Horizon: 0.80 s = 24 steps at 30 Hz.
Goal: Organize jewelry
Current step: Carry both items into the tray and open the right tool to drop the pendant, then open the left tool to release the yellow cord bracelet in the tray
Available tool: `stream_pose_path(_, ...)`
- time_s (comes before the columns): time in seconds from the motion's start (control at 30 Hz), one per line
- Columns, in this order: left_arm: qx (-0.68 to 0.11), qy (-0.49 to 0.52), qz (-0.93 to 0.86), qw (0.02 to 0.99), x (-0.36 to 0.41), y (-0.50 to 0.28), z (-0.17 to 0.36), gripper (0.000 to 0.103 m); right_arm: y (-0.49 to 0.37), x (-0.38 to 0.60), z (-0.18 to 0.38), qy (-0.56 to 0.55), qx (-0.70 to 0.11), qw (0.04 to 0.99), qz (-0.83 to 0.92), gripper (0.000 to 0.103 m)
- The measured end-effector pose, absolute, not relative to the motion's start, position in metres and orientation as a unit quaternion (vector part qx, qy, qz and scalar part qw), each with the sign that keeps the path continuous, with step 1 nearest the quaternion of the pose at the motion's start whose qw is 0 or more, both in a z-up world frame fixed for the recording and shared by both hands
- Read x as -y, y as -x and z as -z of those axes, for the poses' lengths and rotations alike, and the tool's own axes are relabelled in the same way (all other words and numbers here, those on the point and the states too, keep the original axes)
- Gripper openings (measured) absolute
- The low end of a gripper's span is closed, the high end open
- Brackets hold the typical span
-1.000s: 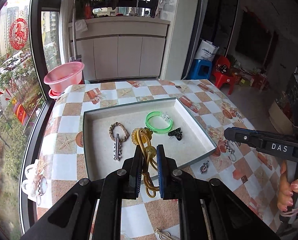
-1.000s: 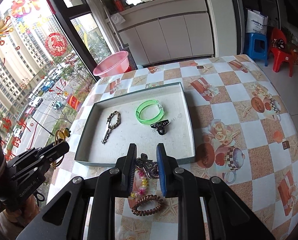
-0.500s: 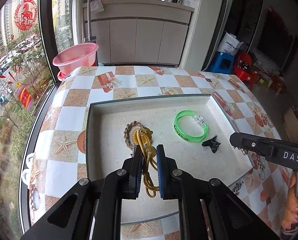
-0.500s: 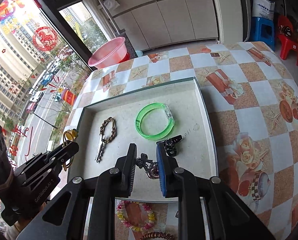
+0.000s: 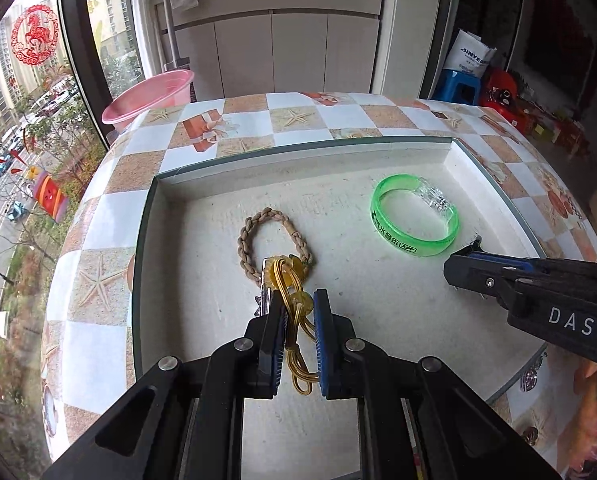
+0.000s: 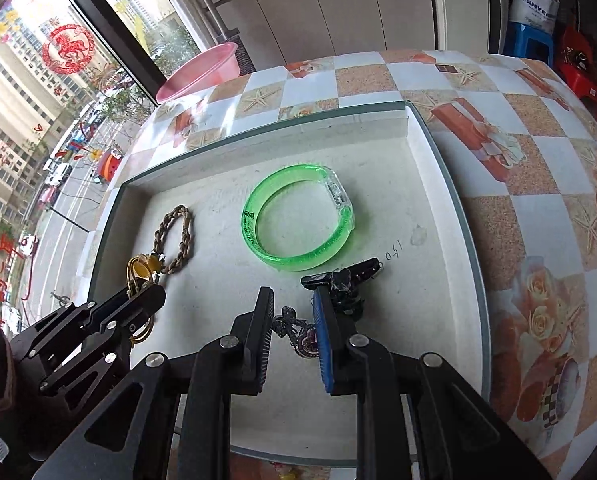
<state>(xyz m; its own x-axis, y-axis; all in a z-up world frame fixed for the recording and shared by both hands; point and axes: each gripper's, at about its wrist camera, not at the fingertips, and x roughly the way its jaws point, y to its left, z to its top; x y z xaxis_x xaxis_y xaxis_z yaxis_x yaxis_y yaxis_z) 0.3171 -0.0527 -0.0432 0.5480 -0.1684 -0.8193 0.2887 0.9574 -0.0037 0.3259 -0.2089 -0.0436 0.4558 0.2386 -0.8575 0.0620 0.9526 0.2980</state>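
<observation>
Over the shallow grey-rimmed tray (image 5: 150, 240) at mid-frame in the left wrist view, the left gripper (image 5: 296, 308) was clamped on a golden cord ornament with flat yellow discs (image 5: 294, 300), its loops dangling below the jaws. That ornament hung just above, perhaps touching, the braided tan rope bracelet (image 5: 254, 240) lying on the tray floor.

Seen from the right wrist camera, the right gripper (image 6: 292, 320) was closed around a small dark metal chain charm (image 6: 298, 334) at lower centre, close beside the black hair clip (image 6: 344, 280). The translucent green plastic bangle (image 6: 298, 220) lay flat at the tray's centre, apart from both grippers.

Both pieces seemed to be on their way down into the tray. To place them well, each would want its own bare patch of floor: the golden ornament to the lower left, clear of the rope bracelet so the cords do not tangle, and the charm lower down, away from the clip. Lowering until the dangling ends rest before letting go would keep them from bouncing. Whether the charm already touched the floor was hard to tell.
</observation>
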Motion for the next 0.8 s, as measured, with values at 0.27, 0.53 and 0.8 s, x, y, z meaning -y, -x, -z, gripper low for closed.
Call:
stream_pose_path(0.27,-0.447,-0.096,0.111,0.882,0.058,-0.316,0.049,0.026,-0.329,0.205,0.048,-0.119,-0.513,0.849,-0.041,0.023)
stream_pose_path(0.53,-0.452,-0.099,0.102,0.881,0.058,-0.316,0.048,0.026,-0.328,0.205,0.047,-0.13,-0.515,0.846,-0.043,0.036)
stream_pose_path(0.8,-0.449,-0.081,0.093,0.885,0.048,-0.312,0.04,0.027,-0.318,0.215,0.025,-0.165,-0.488,0.856,-0.052,0.051)
